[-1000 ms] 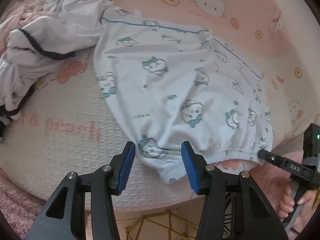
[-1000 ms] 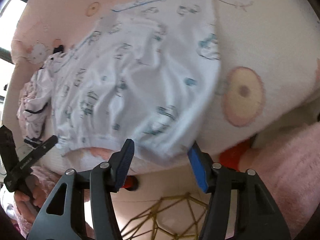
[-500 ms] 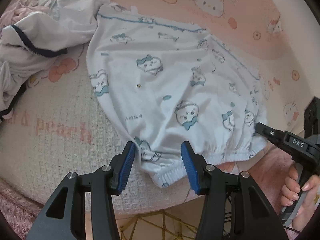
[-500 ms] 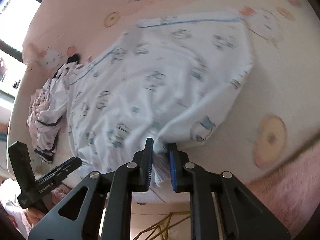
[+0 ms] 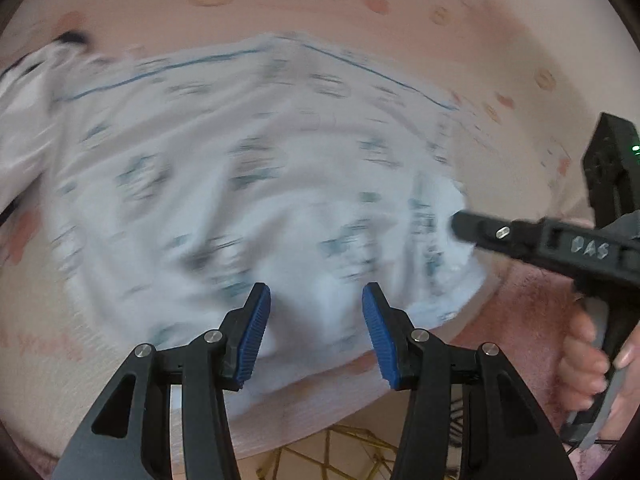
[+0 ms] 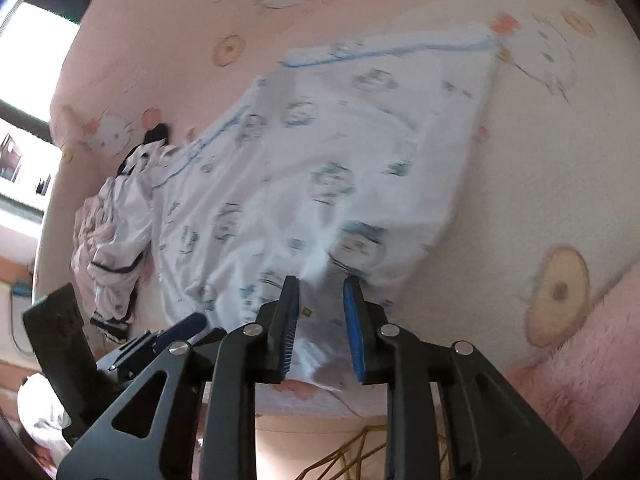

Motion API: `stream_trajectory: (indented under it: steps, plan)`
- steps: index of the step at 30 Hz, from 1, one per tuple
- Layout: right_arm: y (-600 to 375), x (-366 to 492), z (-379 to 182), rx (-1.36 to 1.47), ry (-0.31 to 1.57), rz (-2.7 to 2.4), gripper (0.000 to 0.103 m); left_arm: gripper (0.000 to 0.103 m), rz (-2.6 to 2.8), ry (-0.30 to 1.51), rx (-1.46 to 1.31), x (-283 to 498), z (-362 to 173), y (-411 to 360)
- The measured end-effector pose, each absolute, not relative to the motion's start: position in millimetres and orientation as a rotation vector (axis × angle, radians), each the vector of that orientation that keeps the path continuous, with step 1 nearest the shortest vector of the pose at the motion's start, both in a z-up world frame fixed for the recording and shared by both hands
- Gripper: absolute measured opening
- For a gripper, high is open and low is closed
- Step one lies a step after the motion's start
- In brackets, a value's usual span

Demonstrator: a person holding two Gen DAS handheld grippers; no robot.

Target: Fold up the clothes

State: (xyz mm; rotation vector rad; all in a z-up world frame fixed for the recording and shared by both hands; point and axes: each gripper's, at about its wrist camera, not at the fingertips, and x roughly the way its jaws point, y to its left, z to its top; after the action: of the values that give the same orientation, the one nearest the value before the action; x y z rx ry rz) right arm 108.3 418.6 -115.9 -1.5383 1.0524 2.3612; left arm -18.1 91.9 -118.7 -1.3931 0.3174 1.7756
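The right claw (image 6: 320,328) clamped the garment's (image 6: 320,168) hem, then parted again; the left claw (image 5: 316,336) slid toward three o'clock along it.

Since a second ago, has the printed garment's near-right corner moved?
Yes. The printed garment has its near-right corner pulled in from the donut print, toward the right gripper.
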Motion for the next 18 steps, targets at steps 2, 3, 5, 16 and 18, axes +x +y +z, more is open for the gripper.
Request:
stream_trajectory:
  steps: [2, 3, 5, 16, 18]
  plan:
    - [429, 120, -122, -1.525, 1.097, 2.299, 0.028, 0.050, 1.768, 0.372, -1.361, -8, -115, 113]
    - [434, 126, -124, -1.517, 1.118, 2.268, 0.031, 0.050, 1.777, 0.400, -1.337, -1, -112, 121]
    - [448, 144, -120, -1.474, 1.144, 2.232, 0.032, 0.050, 1.755, 0.392, -1.311, 9, -108, 133]
    - [497, 197, -154, -1.480, 1.030, 1.904, 0.042, 0.051, 1.636, 0.631, -1.241, 64, -121, 199]
    - [499, 199, -153, -1.491, 1.040, 1.915, 0.043, 0.059, 1.645, 0.659, -1.233, 68, -125, 207]
